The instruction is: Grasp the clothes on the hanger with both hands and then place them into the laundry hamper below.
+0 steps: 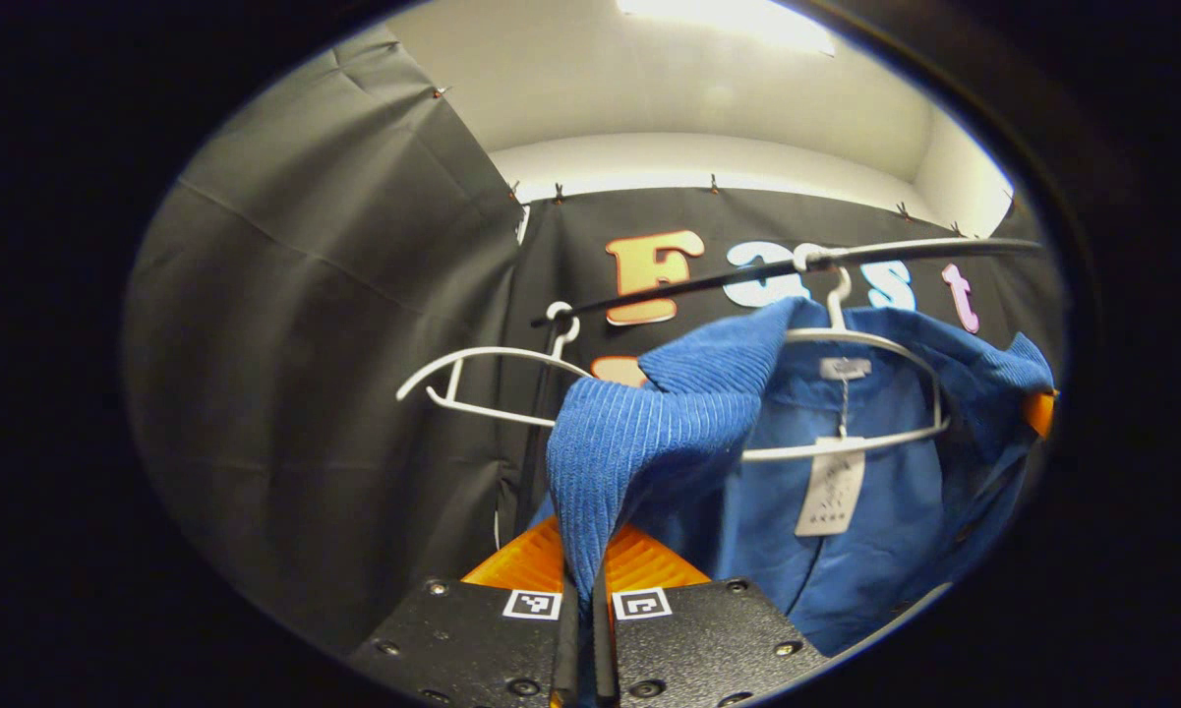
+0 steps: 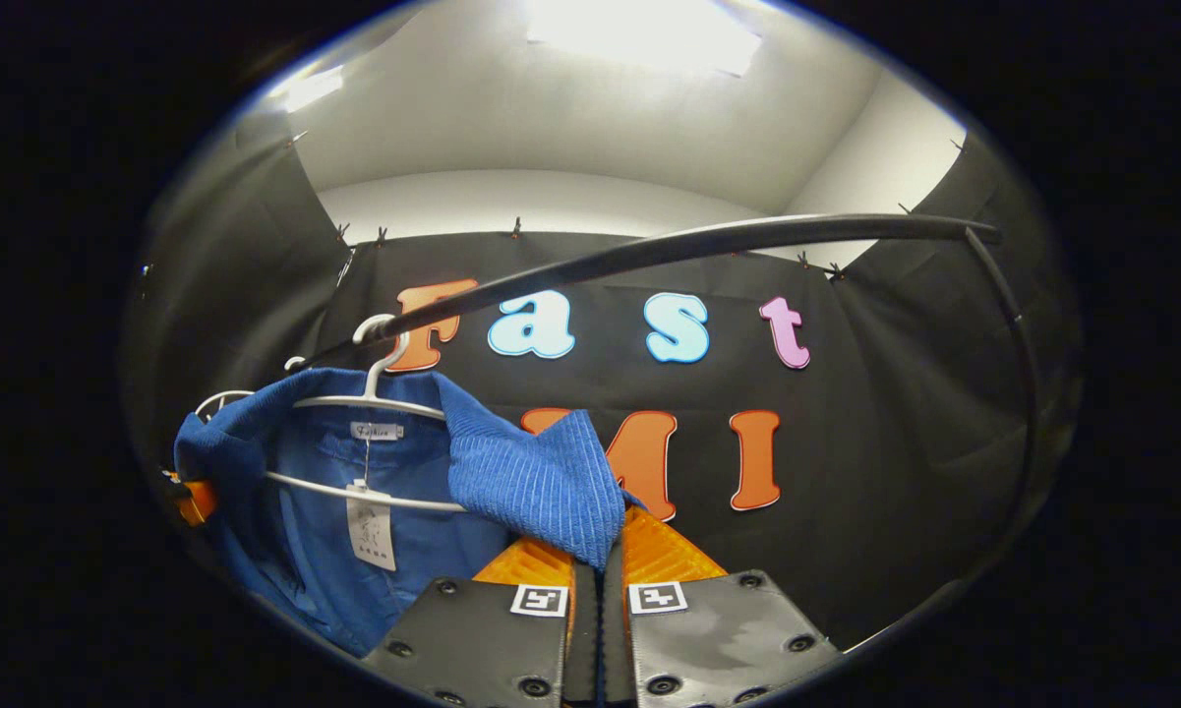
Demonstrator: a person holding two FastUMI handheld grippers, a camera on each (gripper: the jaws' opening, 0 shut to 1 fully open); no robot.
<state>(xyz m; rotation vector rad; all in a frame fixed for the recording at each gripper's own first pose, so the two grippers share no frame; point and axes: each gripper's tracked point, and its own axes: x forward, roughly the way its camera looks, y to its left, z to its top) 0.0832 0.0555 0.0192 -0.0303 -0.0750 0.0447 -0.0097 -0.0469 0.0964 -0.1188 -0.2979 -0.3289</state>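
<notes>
The first step looks done. In the left gripper view, the left tongs (image 1: 580, 590) are gripping a ribbed blue fold of the shirt (image 1: 846, 531), which is running down into the narrow gap between the two fingers. In the right gripper view, the right tongs (image 2: 595, 580) are likewise pinching the other ribbed shoulder, the cloth disappearing between the clenched fingers.

The shirt (image 2: 354, 492) is hanging on a white hanger (image 1: 865, 393), hooked over the black rail (image 1: 747, 270), with a paper tag (image 1: 831, 492) dangling inside the collar. Both shoulders are being pulled outward, off the hanger's ends, though its lower bar is crossing inside the open front, so the shirt is not free yet.

A second, bare hanger (image 1: 482, 379) is sitting on the rail beside it.

What remains, by my judgement: slipping the shirt clear of the hanger, lowering it, and dropping it in the hamper.
</notes>
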